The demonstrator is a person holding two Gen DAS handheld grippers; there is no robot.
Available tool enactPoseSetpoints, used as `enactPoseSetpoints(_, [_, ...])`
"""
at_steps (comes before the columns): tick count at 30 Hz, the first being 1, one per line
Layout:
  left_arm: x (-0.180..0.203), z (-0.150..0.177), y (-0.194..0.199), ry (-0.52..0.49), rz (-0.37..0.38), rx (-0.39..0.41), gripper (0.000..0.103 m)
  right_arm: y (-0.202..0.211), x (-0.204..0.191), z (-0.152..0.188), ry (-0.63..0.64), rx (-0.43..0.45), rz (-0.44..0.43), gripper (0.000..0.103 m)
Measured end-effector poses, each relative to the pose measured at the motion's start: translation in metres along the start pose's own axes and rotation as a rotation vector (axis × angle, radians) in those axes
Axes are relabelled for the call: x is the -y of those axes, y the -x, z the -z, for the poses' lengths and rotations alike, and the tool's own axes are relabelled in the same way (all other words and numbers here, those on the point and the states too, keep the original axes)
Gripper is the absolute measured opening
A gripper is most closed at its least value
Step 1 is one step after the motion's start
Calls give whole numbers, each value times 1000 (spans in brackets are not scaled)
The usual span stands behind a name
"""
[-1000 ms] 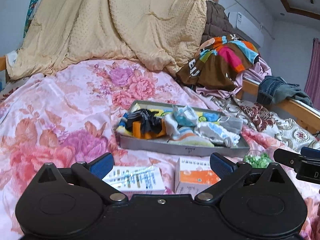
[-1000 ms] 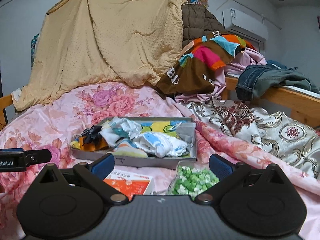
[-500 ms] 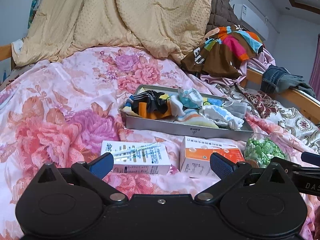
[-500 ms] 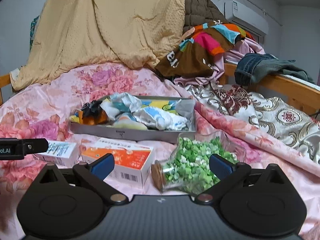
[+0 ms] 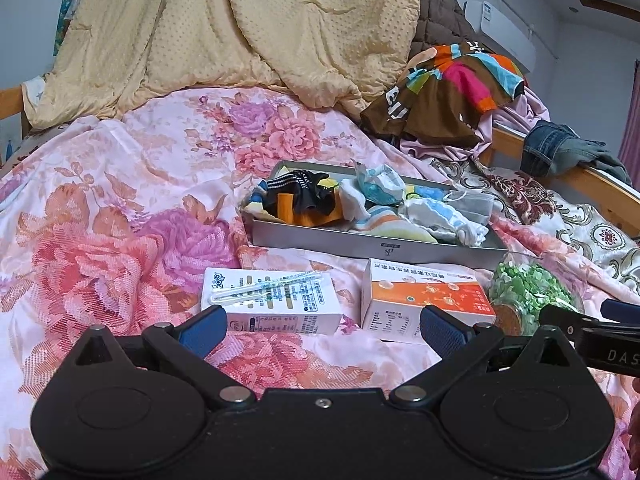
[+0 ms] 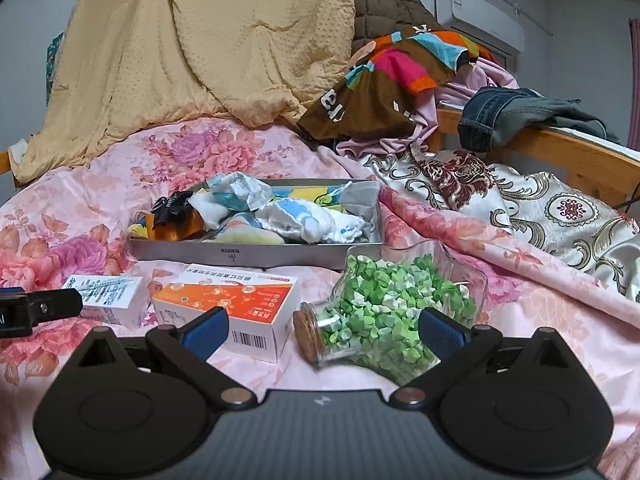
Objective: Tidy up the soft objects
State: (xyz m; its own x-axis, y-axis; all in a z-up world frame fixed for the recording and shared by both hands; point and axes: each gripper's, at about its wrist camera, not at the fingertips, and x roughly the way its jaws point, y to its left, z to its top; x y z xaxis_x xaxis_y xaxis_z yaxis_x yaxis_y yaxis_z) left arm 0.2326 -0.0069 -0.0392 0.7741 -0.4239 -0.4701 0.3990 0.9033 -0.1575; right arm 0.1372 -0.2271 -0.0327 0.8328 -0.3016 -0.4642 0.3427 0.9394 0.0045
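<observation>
A grey metal tray (image 5: 360, 245) (image 6: 248, 254) rests on the pink floral bedspread, filled with soft items: black and orange socks (image 5: 308, 198) (image 6: 176, 216), white and blue cloths (image 5: 440, 216) (image 6: 308, 220) and a grey face mask (image 5: 474, 202) (image 6: 360, 196). My left gripper (image 5: 320, 330) is open and empty, hovering short of a white carton (image 5: 272, 300). My right gripper (image 6: 322, 330) is open and empty, above an orange and white box (image 6: 232, 304) and a glass jar of green paper stars (image 6: 392, 308). The right gripper's fingers (image 5: 580, 320) show in the left wrist view.
A beige quilt (image 5: 224, 32) hangs behind the bed. A brown multicoloured garment (image 5: 444, 96) and jeans (image 6: 516, 114) lie on the wooden bed rail (image 6: 580, 152) at the right. A patterned satin cover (image 6: 540, 208) lies right of the tray. The left gripper's finger (image 6: 36, 308) shows at the right view's left edge.
Both grippers have pulled back and risen from the tray, so the carton, the orange box and the jar now show fully in front of them. Both stayed open.
</observation>
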Motion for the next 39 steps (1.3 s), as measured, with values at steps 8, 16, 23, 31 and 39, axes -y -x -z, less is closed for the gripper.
enactPoseSetpoints(8, [1,1,1,-5,3,-1,102,-2,0,2,0,-3,-3,103])
enactPoseSetpoints(16, [0,5,2,-6,-1,-10,102,-2,1,3,-4,-4,-4,103])
enactPoseSetpoints(23, [0,6,1,-12,-2,-14,102,-5,0,4,-10,-15,-2,103])
enactPoseSetpoints(31, [1,7,0,-13,-3,-15,102,-7,0,4,-12,-15,-3,103])
enactPoseSetpoints(39, [1,9,-1,-17,-3,-21,102,-8,0,6,-13,-19,1,103])
